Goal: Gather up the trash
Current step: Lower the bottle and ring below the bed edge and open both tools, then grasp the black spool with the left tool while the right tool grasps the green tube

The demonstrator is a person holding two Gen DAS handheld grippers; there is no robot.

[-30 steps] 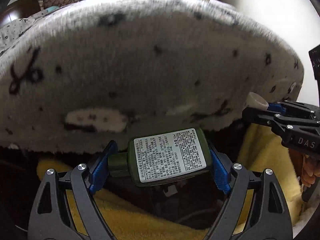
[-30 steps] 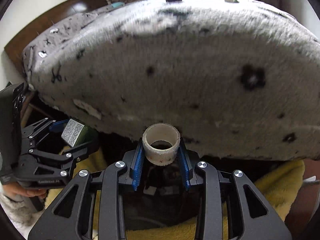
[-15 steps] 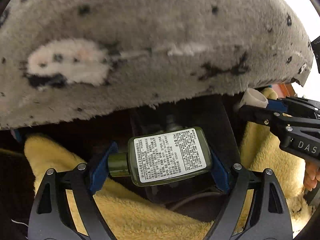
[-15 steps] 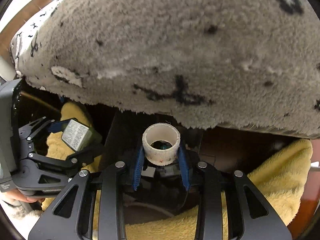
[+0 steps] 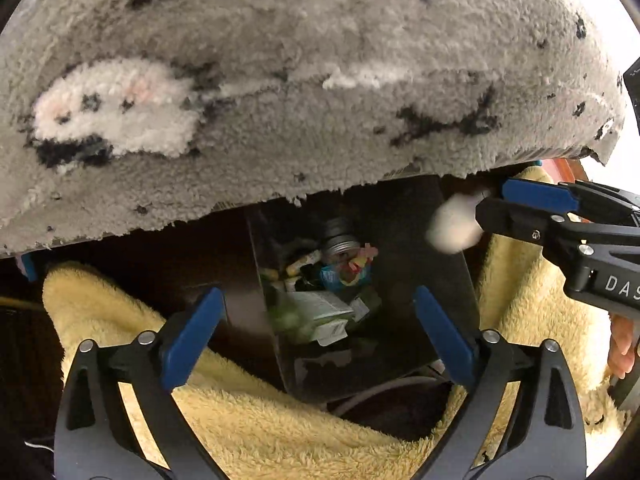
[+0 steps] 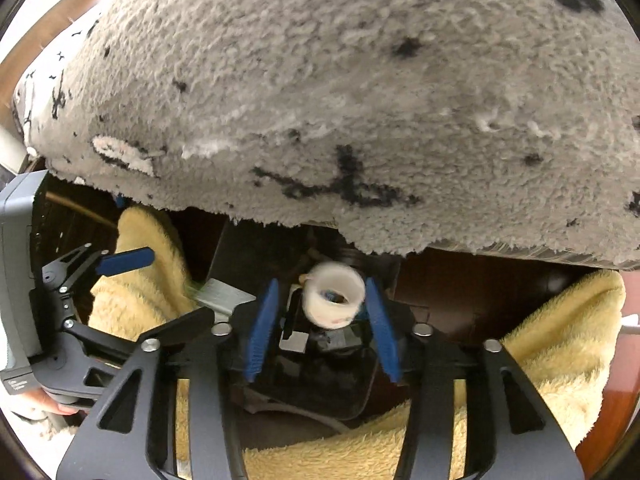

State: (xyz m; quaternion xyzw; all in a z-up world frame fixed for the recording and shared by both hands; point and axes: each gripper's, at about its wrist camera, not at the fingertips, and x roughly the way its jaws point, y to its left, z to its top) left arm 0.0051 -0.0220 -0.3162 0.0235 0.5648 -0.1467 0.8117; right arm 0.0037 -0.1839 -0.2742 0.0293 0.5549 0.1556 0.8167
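My left gripper [image 5: 316, 320] is open and empty above a dark trash bin [image 5: 424, 344]. The green bottle [image 5: 308, 316] with a white label is blurred and falling into the bin among several pieces of trash. My right gripper [image 6: 320, 316] has its jaws spread apart. The white cardboard ring [image 6: 334, 294] is blurred between the blue pads, loose and dropping toward the bin [image 6: 320, 376]. The ring also shows in the left wrist view [image 5: 454, 226] beside the right gripper [image 5: 492, 212].
A grey fluffy blanket with black marks [image 5: 304, 80] hangs over the bin from above; it also fills the top of the right wrist view [image 6: 360, 100]. A yellow towel [image 5: 256, 432] lies around the bin. The left gripper shows at the left [image 6: 120, 264].
Both grippers have opened over the bin. The green bottle has left the left gripper and is falling in. The white ring has come loose from the right gripper's pads.
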